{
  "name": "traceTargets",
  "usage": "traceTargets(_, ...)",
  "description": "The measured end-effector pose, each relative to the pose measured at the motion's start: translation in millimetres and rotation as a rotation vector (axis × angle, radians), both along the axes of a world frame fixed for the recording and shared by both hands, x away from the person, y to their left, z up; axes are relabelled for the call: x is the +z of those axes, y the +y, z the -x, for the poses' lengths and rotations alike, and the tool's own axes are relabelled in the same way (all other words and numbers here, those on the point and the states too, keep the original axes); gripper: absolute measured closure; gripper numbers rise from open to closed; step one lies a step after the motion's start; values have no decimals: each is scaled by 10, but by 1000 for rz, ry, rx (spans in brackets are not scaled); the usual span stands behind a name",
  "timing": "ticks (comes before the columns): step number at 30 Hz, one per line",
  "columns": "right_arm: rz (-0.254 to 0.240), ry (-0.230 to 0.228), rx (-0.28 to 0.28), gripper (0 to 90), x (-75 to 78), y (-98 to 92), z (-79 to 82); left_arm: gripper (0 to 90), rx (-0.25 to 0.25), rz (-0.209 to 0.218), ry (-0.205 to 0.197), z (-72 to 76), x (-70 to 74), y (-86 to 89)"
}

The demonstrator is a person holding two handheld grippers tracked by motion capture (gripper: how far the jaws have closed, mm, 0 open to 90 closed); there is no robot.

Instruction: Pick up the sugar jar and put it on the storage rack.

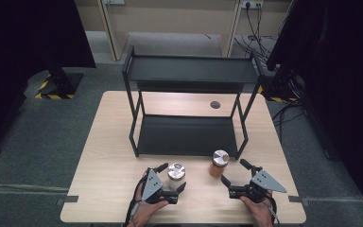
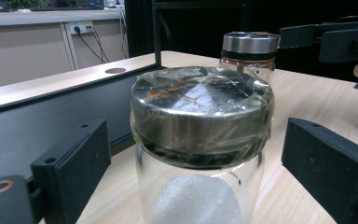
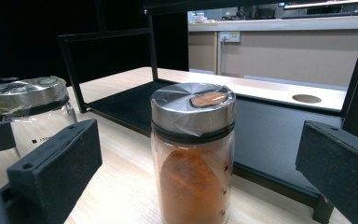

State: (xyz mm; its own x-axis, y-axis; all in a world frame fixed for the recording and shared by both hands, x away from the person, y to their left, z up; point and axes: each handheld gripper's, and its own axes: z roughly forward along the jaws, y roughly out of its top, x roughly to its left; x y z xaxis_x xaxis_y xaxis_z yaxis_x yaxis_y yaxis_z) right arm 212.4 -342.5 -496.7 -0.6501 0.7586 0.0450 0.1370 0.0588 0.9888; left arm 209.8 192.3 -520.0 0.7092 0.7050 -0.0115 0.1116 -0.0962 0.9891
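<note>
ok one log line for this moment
left gripper: open around white-powder jar | right gripper: open beside orange-powder jar | shelf rack: empty

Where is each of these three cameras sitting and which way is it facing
High view: above the person's side, looking forward and down on the table and black shelf; both hands and grippers enter from below.
Left gripper view: rides the left gripper, looking between its open jaws at the white-powder jar.
Right gripper view: rides the right gripper, looking between its open jaws at the orange-powder jar.
Shared: both jars and the shelf appear in all three.
</note>
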Motion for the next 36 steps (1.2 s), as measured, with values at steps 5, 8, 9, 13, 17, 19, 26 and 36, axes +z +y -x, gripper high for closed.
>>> traceTargets(5, -2, 1, 0, 2, 0, -3, -1, 127, 1, -6, 4, -24, 12, -22)
traceTargets(8, -4, 0, -1, 2, -2, -6, -1, 164, 4, -13, 9, -29, 26, -45)
traceTargets(9, -4, 1, -1, 2, -2, -6, -1, 175, 4, -13, 9, -29, 26, -45)
traceTargets(13, -5, 1, 1, 2, -3, -6, -4, 248, 6, -42, 21, -39, 71, -85)
traceTargets(17, -7, 2, 0, 2, -4, -9, -4, 307, 9, -39, 32, -49, 80, -87)
traceTargets(19, -7, 1, 1, 2, -5, -11, -5, 309, 9, -38, 34, -49, 82, -87)
traceTargets(26, -8, 0, 2, 2, -6, -12, -3, 313, 16, -37, 40, -39, 98, -90)
traceTargets(36, -10, -4, 2, 3, -10, -15, -1, 314, 16, -5, 54, -33, 181, -44)
